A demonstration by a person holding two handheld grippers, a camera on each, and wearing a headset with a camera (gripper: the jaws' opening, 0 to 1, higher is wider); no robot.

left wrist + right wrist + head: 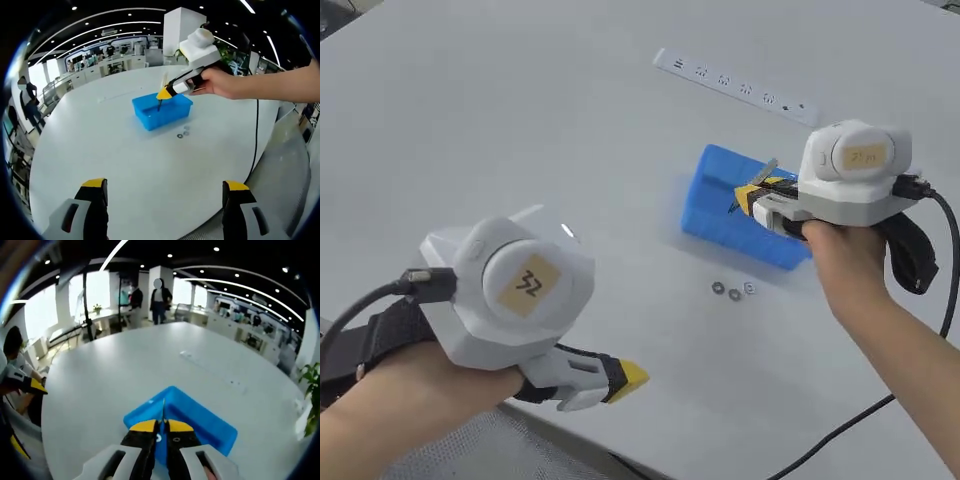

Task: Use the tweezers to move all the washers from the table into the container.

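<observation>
A white power strip (735,88) lies flat on the far part of the round white bench (500,120), its sockets in a row. Beyond the bench is an open hall. A person in dark clothes (159,302) stands past the far edge, with another (135,297) just beside. A white pillar (182,25) rises behind, and a leafy plant (312,390) stands to the right. Curved light strips (240,282) cross the dark ceiling.

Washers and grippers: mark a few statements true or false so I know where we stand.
Three washers lie on the table beside the blue container. True.
The right gripper holds the tweezers over the container. True.
The left gripper is shut. False: its jaws stand wide apart, holding nothing.
The power strip lies inside the container. False: it lies on the table beyond it.
</observation>
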